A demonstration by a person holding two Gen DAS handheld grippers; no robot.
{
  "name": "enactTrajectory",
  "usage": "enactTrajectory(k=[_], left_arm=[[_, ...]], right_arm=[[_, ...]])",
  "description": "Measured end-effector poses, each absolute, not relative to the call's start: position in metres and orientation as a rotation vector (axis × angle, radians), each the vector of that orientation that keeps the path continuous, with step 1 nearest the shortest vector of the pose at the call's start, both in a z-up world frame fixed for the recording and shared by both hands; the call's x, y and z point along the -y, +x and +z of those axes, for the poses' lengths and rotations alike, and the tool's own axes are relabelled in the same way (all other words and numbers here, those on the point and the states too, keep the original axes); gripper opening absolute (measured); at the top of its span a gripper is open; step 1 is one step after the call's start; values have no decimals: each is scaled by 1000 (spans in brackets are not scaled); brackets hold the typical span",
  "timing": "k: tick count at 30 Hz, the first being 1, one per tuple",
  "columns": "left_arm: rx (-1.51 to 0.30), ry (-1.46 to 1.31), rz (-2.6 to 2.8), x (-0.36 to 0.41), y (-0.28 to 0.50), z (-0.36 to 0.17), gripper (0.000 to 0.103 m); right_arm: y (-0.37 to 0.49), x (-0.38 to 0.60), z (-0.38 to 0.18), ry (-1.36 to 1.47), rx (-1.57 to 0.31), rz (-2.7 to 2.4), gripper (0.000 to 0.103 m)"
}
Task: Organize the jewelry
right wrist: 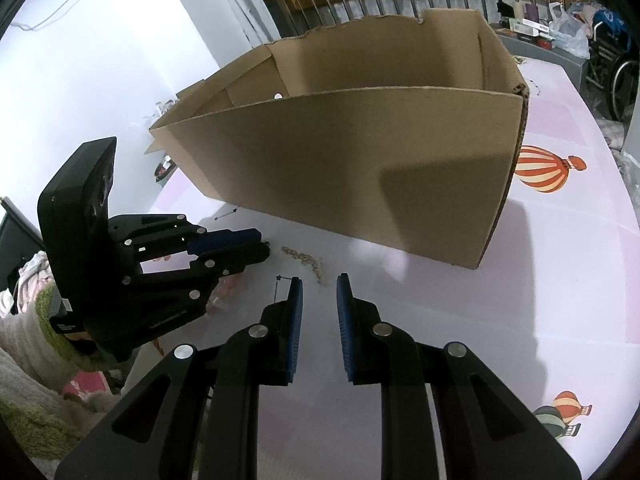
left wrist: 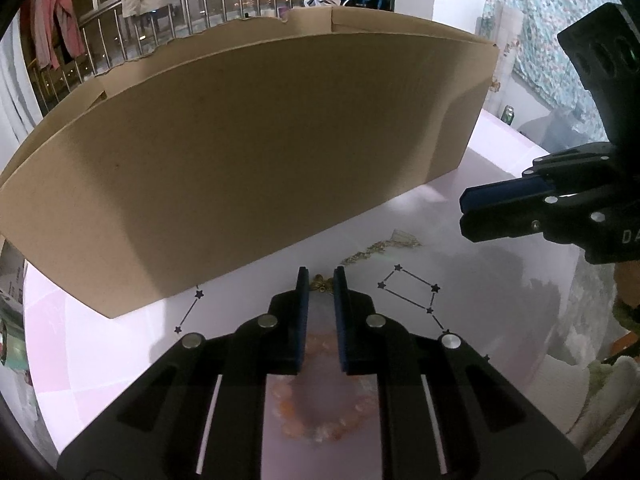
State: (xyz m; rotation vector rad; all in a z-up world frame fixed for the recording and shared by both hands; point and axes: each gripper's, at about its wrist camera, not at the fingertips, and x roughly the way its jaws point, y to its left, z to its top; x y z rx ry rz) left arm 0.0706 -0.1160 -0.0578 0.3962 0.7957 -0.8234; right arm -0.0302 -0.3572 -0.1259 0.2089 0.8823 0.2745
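A gold chain necklace lies on the pink table in front of the cardboard box. Its near end, a small gold charm, sits between the tips of my left gripper, whose blue pads touch it on both sides. The right wrist view shows that gripper from the side, at the left end of the chain. A bracelet of orange and pink beads lies blurred under the left gripper. My right gripper hovers just short of the chain, with a narrow gap and nothing between its pads.
The open cardboard box stands close behind the chain and fills the back of the table. The tabletop carries printed star lines and hot-air balloons. A green can stands far right. Soft fabric lies off the table's near edges.
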Motion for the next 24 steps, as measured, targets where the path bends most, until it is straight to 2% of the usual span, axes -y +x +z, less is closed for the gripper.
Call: enactTrajectory(k=[24], left_arm=[[-776,292,-771,93,70,-36,11]], right_arm=[[-2,329,-144,42,-902,259,18]])
